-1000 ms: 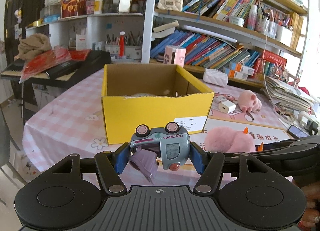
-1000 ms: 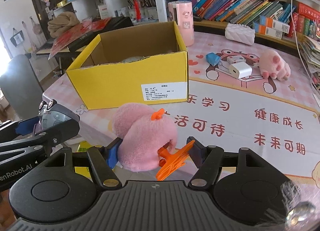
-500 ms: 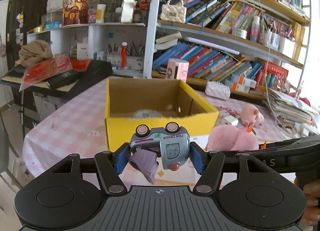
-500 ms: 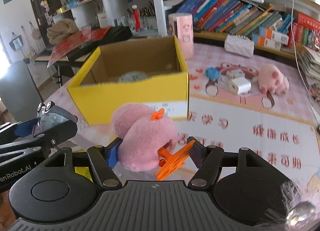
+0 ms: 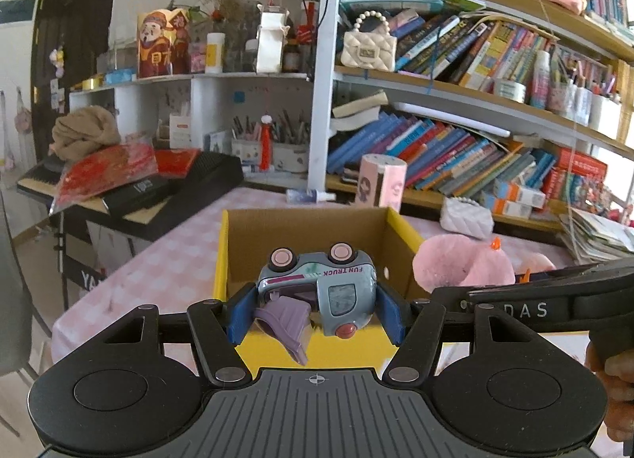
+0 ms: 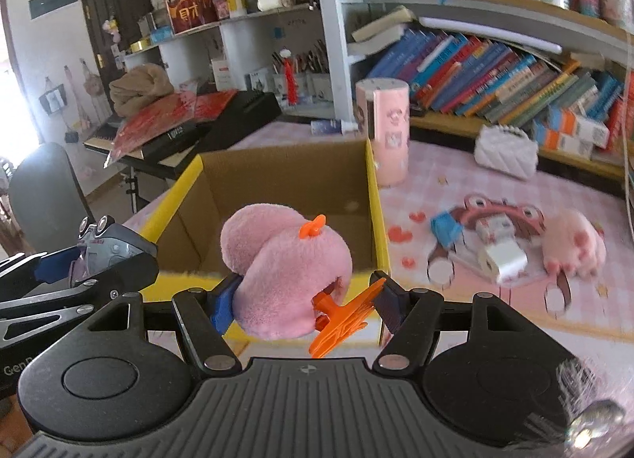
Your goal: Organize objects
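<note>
Your left tongs [image 5: 315,309] clamp the toy truck [image 5: 317,285], right tongs [image 6: 303,305] pinch the pink plush [image 6: 283,271], both at the yellow box [image 6: 374,220]; neither is dropped in yet.

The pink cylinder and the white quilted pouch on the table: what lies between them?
Nothing: in the right wrist view, only bare pink checked tablecloth shows between the pink cylinder and the white quilted pouch.
</note>
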Demonstrator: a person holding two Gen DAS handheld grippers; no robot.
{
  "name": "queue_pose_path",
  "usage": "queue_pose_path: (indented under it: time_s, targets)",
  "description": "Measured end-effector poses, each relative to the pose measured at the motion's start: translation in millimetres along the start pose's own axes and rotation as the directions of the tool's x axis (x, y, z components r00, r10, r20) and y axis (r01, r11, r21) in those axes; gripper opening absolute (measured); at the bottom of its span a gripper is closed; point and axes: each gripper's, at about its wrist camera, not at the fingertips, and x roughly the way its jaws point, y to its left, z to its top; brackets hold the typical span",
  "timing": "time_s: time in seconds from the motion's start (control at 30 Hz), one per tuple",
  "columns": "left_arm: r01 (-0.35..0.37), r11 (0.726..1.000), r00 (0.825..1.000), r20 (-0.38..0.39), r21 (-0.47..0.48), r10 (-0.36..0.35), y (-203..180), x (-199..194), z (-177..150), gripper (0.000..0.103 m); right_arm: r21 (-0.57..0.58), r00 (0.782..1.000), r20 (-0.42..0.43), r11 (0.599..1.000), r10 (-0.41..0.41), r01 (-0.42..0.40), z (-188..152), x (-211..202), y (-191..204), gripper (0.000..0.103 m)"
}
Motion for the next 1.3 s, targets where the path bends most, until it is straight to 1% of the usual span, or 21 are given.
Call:
queue_pose_path:
  time_s: [0.13,0.3,0.4,0.57,0.73,1.0,1.07,1.23,1.3]
  targets:
    - [-0.031,1.000,1.000,-0.005,0.005,0.031,-4.7,19.0,6.5,0.063,-0.042,1.000,0.026,0.999,0.015,-0.014,19.1,18.7,-7.9,0.066]
    - [-0.082,0.996,0.995,-0.051,0.021,0.083,-10.4,46.8,7.9,0.063,-0.152,0.999,0.044,0.988,0.025,-0.018,33.5,42.8,-10.6,0.067]
    - [-0.117,0.993,0.989,-0.088,0.035,0.119,-12.3,59.9,4.6,0.063,-0.214,0.999,0.029,0.977,0.026,-0.019,36.2,61.8,-11.8,0.067]
    - [-0.161,0.985,0.975,-0.143,0.065,0.169,-14.2,77.4,-1.9,0.063,-0.309,0.999,-0.034,0.950,0.035,-0.044,32.4,90.9,-12.8,0.067]
    - [-0.188,0.979,0.961,-0.188,0.085,0.201,-14.7,90.0,-6.7,0.063,-0.380,0.997,-0.062,0.922,0.055,-0.074,28.5,110.2,-11.8,0.067]
    - [-0.195,0.977,0.953,-0.222,0.081,0.209,-12.1,99.4,-6.5,0.063,-0.472,0.992,-0.111,0.875,0.062,-0.107,31.1,131.0,-6.7,0.067]
    - [-0.193,0.978,0.952,-0.225,0.074,0.205,-11.2,99.8,-6.4,0.064,-0.471,0.988,-0.134,0.873,0.073,-0.128,32.5,135.1,-7.4,0.067]
    - [-0.195,0.977,0.953,-0.217,0.085,0.209,-11.2,99.7,-7.0,0.065,-0.501,0.990,-0.131,0.858,0.055,-0.114,32.0,140.8,-3.5,0.070]
    - [-0.201,0.976,0.953,-0.214,0.086,0.215,-11.3,98.9,-6.0,0.069,-0.494,0.989,-0.134,0.861,0.061,-0.120,32.4,140.9,-4.1,0.072]
